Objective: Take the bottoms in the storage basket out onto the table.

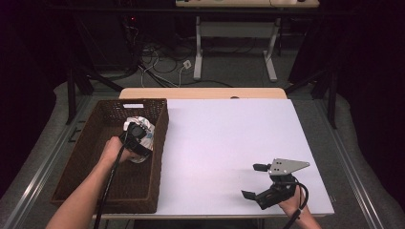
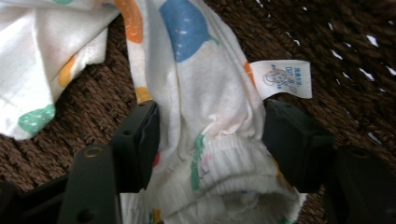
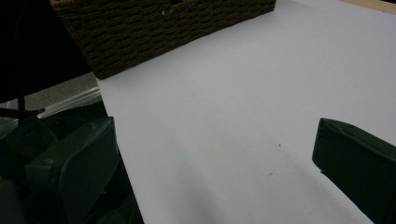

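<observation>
1. Light from overhead falls bright and even on the white worktop (image 1: 229,148) in the high view; the room around it sinks into near-black.
2. A soft shadow spreads on the worktop beside the right gripper (image 1: 253,181).
3. In the left gripper view the cloth (image 2: 205,107) is sharp and warmly lit, without glare.
4. In the right gripper view the near jaws are dark and blurred.

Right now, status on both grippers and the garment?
Left gripper in basket, jaws pinching white printed garment. Right gripper open over table. Nothing obstructing.
</observation>
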Demonstrator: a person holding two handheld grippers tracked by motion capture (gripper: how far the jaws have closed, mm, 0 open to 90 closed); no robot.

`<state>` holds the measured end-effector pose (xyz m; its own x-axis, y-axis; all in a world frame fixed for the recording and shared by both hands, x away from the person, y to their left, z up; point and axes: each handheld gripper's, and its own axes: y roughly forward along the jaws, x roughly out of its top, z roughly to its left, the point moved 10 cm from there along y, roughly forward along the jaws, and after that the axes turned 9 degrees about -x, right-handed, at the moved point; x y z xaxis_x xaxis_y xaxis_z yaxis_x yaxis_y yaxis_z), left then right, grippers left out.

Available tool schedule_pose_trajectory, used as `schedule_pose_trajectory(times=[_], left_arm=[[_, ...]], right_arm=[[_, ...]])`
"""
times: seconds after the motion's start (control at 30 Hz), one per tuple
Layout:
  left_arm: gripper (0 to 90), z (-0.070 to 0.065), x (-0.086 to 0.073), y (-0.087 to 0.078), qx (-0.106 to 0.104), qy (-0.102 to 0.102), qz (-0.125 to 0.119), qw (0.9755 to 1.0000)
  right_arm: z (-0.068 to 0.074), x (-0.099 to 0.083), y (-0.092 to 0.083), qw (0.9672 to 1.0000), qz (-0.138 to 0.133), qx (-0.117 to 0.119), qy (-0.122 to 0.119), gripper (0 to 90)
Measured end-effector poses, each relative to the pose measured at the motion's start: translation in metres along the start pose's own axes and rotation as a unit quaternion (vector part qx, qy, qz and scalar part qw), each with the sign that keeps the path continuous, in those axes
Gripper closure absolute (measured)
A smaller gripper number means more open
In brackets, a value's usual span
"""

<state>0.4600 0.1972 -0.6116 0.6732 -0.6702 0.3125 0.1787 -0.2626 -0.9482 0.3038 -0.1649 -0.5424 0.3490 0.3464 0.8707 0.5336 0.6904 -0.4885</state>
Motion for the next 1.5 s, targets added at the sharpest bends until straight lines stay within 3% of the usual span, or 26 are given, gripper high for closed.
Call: schedule_pose_trajectory(times=[0.67, 1.13, 1.5], left_arm=[[75.9, -0.003, -0.002, 0.001, -0.014, 0.005, 0.008, 0.9999], [79.3, -0.003, -0.003, -0.013, -0.023, 0.008, -0.009, 0.9997], [79.4, -0.007, -0.001, -0.026, -0.023, 0.025, -0.022, 0.9992]], right_arm=[[0.0, 0.0, 0.0, 1.0, 0.001, 0.0, 0.0, 0.0], [0.0, 0.0, 0.0, 1.0, -0.001, 0.0, 0.002, 0.0], [-0.001, 0.0, 0.0, 1.0, 0.0, -0.001, 0.001, 0.0]])
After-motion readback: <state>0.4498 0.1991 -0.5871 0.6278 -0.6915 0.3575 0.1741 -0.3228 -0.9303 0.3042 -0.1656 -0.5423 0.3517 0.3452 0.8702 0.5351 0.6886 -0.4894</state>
